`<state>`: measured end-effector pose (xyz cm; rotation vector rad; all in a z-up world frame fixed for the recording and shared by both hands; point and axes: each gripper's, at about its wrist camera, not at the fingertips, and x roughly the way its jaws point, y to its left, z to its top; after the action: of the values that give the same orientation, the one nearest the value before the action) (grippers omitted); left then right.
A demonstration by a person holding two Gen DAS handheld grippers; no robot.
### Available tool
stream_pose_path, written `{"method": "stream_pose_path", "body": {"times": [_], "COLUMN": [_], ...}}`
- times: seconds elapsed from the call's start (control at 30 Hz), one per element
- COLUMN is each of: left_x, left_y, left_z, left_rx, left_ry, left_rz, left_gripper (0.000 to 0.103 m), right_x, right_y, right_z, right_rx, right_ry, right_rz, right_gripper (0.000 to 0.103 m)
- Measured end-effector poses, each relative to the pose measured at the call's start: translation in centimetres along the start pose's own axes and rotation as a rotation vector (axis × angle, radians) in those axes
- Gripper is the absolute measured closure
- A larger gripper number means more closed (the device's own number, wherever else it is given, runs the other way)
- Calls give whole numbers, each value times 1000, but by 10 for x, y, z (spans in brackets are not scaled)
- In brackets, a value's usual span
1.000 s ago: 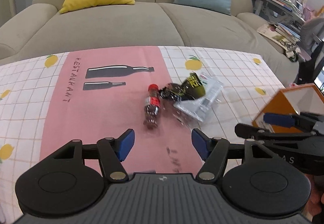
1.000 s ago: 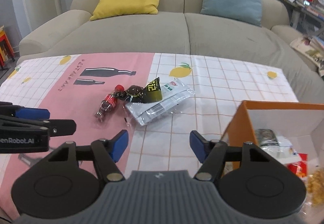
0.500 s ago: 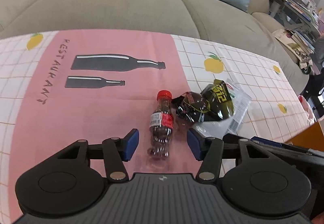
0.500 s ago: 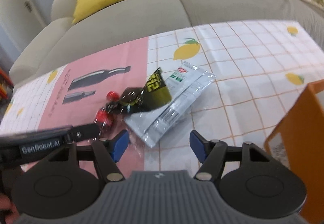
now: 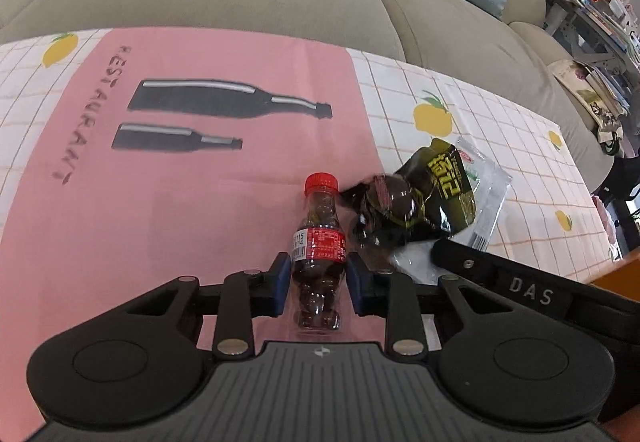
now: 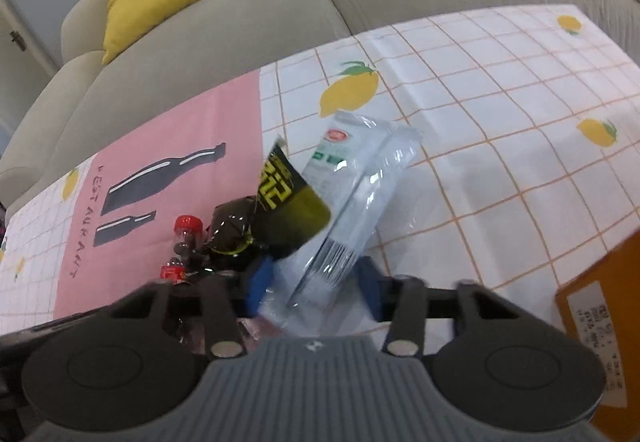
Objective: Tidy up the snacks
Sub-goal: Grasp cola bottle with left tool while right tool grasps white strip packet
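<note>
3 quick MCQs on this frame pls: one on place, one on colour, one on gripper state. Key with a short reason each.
1. Where does the small cola bottle lie?
A. inside the orange box
B. on the pink panel of the tablecloth
C. on the sofa

2. What colour is the bottle's cap?
A. red
B. blue
C. white

3. How does the left gripper stand to the bottle?
A. wide open, far above it
B. shut with nothing in it
C. fingers pressed against both sides of the bottle

Key:
1 B: the bottle lies flat on the pink strip, beside the dark snack bag.
2 A: the screw cap is plainly red in the left wrist view.
3 C: the blue pads touch the bottle's lower body on either side.
</note>
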<state>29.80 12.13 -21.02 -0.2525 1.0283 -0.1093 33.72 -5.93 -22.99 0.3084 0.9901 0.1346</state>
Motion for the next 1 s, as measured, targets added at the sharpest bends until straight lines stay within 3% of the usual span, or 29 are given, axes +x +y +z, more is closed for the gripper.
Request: {"method": "stream_pose_path", "body": {"times": [0.1,0.27,0.53,0.77,1.0], "left_x": [-7,-23,-51,-76,-89], "left_y": [-1,-4,-16,-22,-35], "left_z": [-11,-35,-79,-115,-144], "left_rx": [-19,-29,-35,-36,-1], "left_ry": [16,37,101,144,204], "left_rz": [-2,13,25,45,39], "left_gripper": [70,70,70,70,70], "right_x": [-11,-28,-65,-100,-122], "right_y": [-3,-17,-41,-45,-58], "right_z": [-7,-32,-83,-120,-142], "right_rx": [-23,-66,-88,-252,-307], "right_ry": [-1,42,156,271,334], "right_rz": [27,71,121,181,134], "right_gripper": [93,103,103,103,103]}}
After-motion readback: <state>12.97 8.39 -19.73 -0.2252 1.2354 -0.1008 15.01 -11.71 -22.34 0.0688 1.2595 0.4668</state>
